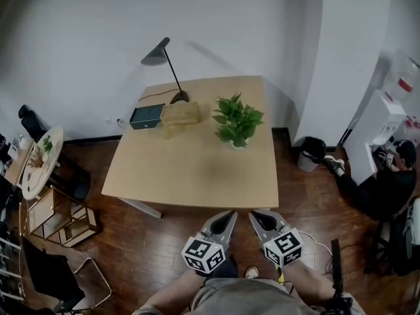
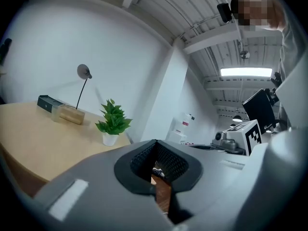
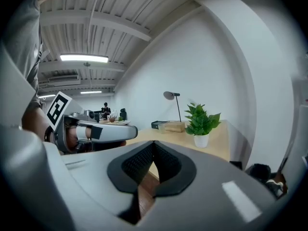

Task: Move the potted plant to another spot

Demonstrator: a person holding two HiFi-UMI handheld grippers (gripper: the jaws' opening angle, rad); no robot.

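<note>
A small potted plant [image 1: 237, 122] with green leaves in a white pot stands on the right half of the wooden table [image 1: 190, 169]. The same plant [image 2: 113, 121] shows far off in the left gripper view, and the plant [image 3: 200, 121] shows again in the right gripper view. My left gripper [image 1: 228, 218] and right gripper [image 1: 254, 218] hover side by side over the floor, short of the table's near edge. Both are shut with nothing between their jaws, well apart from the plant.
At the table's far side stand a grey desk lamp [image 1: 162, 58], a dark box [image 1: 146, 117] and a wooden box [image 1: 180, 114]. A round side table [image 1: 41, 161] and chairs are at the left. A person [image 1: 384, 182] sits on the floor at the right near a bin [image 1: 310, 153].
</note>
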